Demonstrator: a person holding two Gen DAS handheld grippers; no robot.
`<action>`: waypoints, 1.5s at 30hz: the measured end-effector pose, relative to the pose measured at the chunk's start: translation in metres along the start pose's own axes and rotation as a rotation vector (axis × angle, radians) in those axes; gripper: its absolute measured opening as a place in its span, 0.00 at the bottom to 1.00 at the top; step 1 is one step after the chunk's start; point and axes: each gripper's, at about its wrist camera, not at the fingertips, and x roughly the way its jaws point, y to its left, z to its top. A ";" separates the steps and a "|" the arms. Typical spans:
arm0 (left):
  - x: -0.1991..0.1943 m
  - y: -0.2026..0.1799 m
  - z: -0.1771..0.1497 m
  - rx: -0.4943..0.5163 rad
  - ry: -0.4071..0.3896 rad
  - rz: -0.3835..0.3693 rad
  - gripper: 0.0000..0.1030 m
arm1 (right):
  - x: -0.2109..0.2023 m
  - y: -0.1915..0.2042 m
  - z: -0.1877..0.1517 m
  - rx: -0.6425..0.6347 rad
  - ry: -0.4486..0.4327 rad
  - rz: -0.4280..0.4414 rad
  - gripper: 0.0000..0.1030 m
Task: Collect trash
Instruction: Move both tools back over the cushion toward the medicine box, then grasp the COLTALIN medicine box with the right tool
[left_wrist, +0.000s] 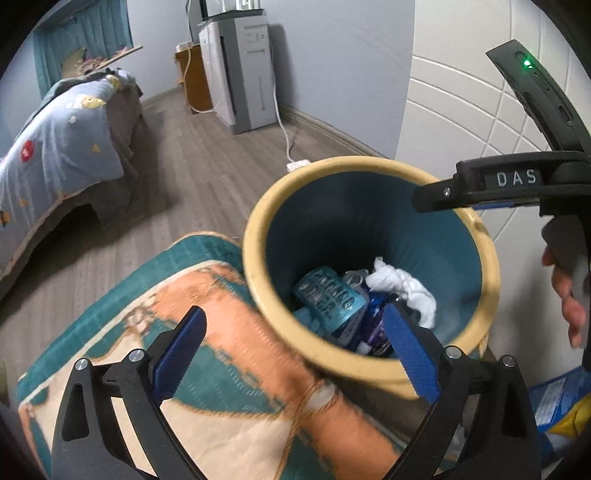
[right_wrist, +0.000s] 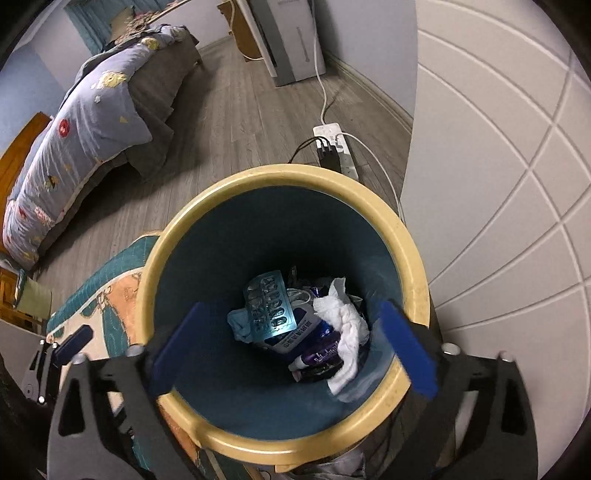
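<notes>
Both grippers empty, positioned over the round teal plastic bin with cream-yellow rim (right_wrist: 408, 254), which stands on grey wood-look floor (left_wrist: 207, 177) just beside the white panelled wall (right_wrist: 498, 192). R gripper (right_wrist: 293, 347) is directly above the bin mouth, blue pads spread wide w/ nothing between them; cam looks straight down the bin, so this reads as the drop position, fingers apart so an item falls clear. L gripper (left_wrist: 293, 354) is also wide open and empty, off to the side: its left pad is over the teal-and-orange patterned quilted mat (left_wrist: 207, 369), its right pad is over the bin opening. Probably held back so the two tools don't foul each other at the rim. Trash sits at the bin bottom: silver-blue foil blister pack (right_wrist: 271, 308) on top, crumpled white tissue (right_wrist: 343, 325) next to it touching, purple-and-white printed wrapper (right_wrist: 317, 354) partly under both. Other bits underneath, can't ID. Bin is low-filled. Judgement: deposit step looks complete or nearly so; next would be to go find more litter. None visible on the floor in either view. Bed w/ blue-grey patterned duvet (right_wrist: 85, 122) and white power strip (right_wrist: 334, 146) w/ cables are well apart from the bin, no obstruction.
</notes>
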 end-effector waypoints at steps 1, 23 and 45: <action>-0.008 0.004 -0.002 -0.002 -0.003 0.003 0.93 | -0.004 0.003 0.000 -0.009 -0.003 0.001 0.94; -0.173 0.134 -0.117 -0.240 0.054 0.179 0.95 | -0.079 0.172 -0.067 -0.277 0.003 0.075 0.94; -0.201 0.223 -0.149 -0.347 0.014 0.199 0.95 | 0.028 0.287 -0.193 -0.985 0.292 0.122 0.94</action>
